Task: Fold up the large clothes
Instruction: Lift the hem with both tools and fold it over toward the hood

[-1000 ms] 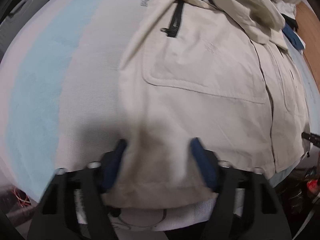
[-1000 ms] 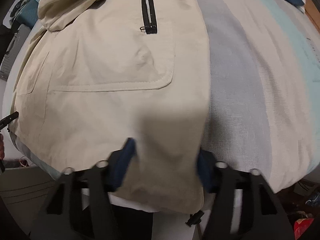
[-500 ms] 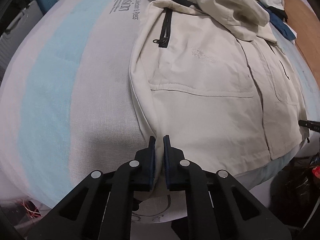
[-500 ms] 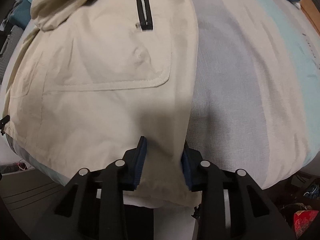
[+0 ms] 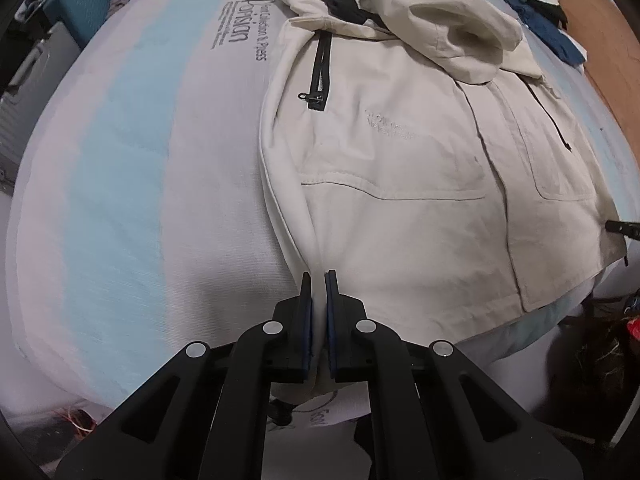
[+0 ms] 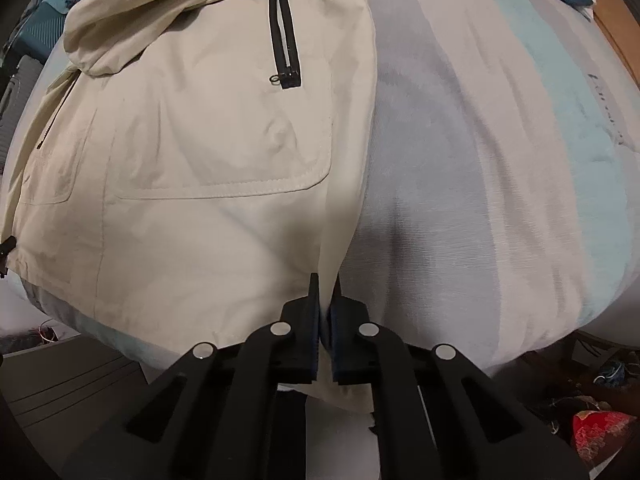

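Tongs left (image 5: 319, 280) and right (image 6: 326, 282) each pinch the jacket (image 5: 400, 168) hem; only the left view shows its hood (image 5: 452, 36).

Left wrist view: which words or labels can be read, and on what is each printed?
"Parisian": large print on the mattress, readable.
Small lines beside it on the mattress: too small to read surely.
Tone-on-tone chest print on the beige jacket: too faint to read.
Print on the mattress edge below the jacket hem: mostly hidden.
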`<action>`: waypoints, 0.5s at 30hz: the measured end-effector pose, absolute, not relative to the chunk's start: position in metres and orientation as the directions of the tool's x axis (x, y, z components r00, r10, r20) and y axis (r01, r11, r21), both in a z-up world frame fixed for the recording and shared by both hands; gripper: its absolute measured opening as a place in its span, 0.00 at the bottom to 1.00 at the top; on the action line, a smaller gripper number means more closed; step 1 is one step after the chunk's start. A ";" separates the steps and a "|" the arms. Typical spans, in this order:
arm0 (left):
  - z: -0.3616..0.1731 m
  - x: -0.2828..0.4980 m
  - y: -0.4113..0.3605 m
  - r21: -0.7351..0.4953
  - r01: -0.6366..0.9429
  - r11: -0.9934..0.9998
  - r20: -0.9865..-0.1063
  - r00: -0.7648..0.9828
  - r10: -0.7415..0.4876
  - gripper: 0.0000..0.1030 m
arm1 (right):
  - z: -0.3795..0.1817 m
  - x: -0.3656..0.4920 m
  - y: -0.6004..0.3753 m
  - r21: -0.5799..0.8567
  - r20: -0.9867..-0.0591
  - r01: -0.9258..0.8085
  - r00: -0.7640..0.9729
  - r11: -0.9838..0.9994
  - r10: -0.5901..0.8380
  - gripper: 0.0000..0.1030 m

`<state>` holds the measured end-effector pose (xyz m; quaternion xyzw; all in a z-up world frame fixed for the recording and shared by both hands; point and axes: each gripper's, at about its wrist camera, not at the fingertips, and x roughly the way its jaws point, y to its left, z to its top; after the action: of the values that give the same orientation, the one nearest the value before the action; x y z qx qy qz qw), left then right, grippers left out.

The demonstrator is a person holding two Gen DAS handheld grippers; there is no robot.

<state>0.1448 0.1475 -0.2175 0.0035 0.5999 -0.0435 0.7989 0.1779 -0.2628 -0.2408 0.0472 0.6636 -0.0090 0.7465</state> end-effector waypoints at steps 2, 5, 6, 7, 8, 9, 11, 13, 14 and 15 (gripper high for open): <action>-0.209 0.147 0.146 -0.051 0.082 0.995 -0.960 0.272 -0.071 0.04 | -0.230 0.182 -0.262 0.054 -0.992 0.070 0.116 0.996 0.046 0.02; -0.190 0.149 0.147 -0.056 0.099 0.994 -0.958 0.274 -0.081 0.04 | -0.213 0.188 -0.256 0.027 -0.993 0.053 0.120 0.998 0.021 0.02; -0.184 0.150 0.147 -0.065 0.101 0.993 -0.957 0.275 -0.091 0.03 | -0.206 0.189 -0.255 0.021 -0.993 0.052 0.119 0.998 0.015 0.02; -0.176 0.150 0.148 -0.076 0.106 0.991 -0.955 0.280 -0.103 0.03 | -0.201 0.191 -0.253 0.020 -0.993 0.052 0.116 0.998 0.013 0.02; -0.173 0.151 0.148 -0.075 0.114 0.991 -0.953 0.283 -0.105 0.03 | -0.195 0.192 -0.252 0.022 -0.993 0.064 0.118 0.998 0.014 0.02; -0.167 0.151 0.150 -0.068 0.118 0.991 -0.951 0.292 -0.100 0.03 | -0.204 0.187 -0.260 0.027 -0.992 0.077 0.122 0.997 0.018 0.02; -0.161 0.152 0.154 -0.078 0.112 0.991 -0.950 0.294 -0.108 0.03 | -0.199 0.182 -0.255 0.033 -0.990 0.097 0.138 0.995 0.019 0.02; -0.154 0.154 0.158 -0.087 0.104 0.991 -0.947 0.299 -0.115 0.03 | -0.193 0.183 -0.256 0.052 -0.989 0.121 0.141 0.991 0.035 0.02; -0.149 0.155 0.157 -0.082 0.113 0.990 -0.946 0.305 -0.113 0.03 | -0.187 0.182 -0.257 0.059 -0.989 0.131 0.144 0.990 0.039 0.02; -0.145 0.155 0.157 -0.075 0.119 0.990 -0.945 0.308 -0.108 0.03 | -0.185 0.184 -0.257 0.060 -0.989 0.132 0.143 0.989 0.041 0.02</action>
<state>0.1550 0.1567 -0.1452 0.0044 0.5840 -0.0702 0.8087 0.1844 -0.2572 -0.1852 0.0661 0.6541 -0.0302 0.7529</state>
